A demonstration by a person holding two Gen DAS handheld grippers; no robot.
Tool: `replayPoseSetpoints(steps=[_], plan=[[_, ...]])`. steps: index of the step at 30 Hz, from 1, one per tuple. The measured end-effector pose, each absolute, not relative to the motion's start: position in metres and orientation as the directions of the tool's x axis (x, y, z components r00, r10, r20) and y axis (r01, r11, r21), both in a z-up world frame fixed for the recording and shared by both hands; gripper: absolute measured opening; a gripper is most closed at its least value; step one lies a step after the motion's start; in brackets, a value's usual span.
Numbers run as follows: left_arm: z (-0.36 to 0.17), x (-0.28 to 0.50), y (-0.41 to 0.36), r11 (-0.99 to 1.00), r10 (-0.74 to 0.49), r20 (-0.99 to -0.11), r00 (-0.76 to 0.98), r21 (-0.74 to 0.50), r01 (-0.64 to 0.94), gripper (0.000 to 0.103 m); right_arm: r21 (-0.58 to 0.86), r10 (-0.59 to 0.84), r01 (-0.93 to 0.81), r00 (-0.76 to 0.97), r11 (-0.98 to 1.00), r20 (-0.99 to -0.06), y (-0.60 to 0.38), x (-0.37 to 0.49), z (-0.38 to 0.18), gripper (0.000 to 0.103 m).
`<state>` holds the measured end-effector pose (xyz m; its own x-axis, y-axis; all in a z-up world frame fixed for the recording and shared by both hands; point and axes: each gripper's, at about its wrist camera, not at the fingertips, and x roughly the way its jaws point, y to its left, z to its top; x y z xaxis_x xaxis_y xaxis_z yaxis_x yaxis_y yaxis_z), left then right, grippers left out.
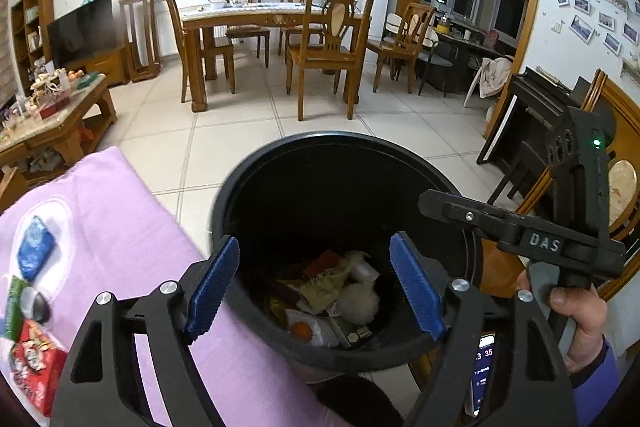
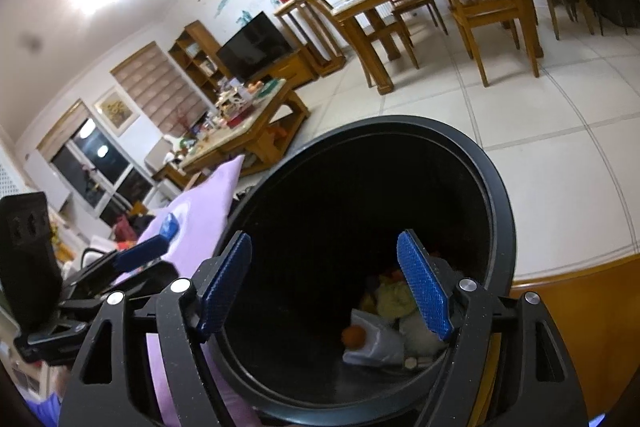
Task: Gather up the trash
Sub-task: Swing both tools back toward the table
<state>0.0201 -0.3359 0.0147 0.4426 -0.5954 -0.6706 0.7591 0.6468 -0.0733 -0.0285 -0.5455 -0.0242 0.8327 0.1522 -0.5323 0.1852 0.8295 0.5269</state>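
Note:
A black round trash bin stands beside a table with a purple cloth. It also shows in the right wrist view. Wrappers, tissue and an orange piece lie at its bottom. My left gripper is open and empty over the bin's mouth. My right gripper is open and empty over the same bin; its body shows in the left wrist view. On the cloth lie a blue packet, a red packet and a green packet.
A wooden chair stands right of the bin. A dining table with chairs is across the tiled floor. A cluttered coffee table and a TV are at the left. A dark piano is at the right.

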Motion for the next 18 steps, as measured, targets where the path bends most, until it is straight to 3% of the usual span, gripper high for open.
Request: replayPoseSetpoints(steps=[7,14,16,18], plan=[[0.029,0.043,-0.249,0.736,-0.559,-0.654,0.51,-0.106,0.669,0.078,0.5,0.213,0.103,0.817,0.86,-0.535,-0.496,0.004,-0.008,0.075],[0.026,0.103,-0.097,0.911,-0.393,-0.667,0.634,-0.185,0.369,0.076,0.464,0.305,-0.018,0.777,0.886,-0.551,-0.41,0.067,0.01,0.075],[0.018,0.121,-0.064,0.94,-0.331,-0.69,0.643,-0.181,0.29,0.063,0.446,0.328,-0.057,0.759,0.893,-0.562,-0.378,0.089,0.016,0.075],[0.005,0.14,-0.038,0.958,-0.283,-0.724,0.63,-0.179,0.224,0.057,0.418,0.348,-0.098,0.736,0.903,-0.58,-0.343,0.117,0.022,0.075]])
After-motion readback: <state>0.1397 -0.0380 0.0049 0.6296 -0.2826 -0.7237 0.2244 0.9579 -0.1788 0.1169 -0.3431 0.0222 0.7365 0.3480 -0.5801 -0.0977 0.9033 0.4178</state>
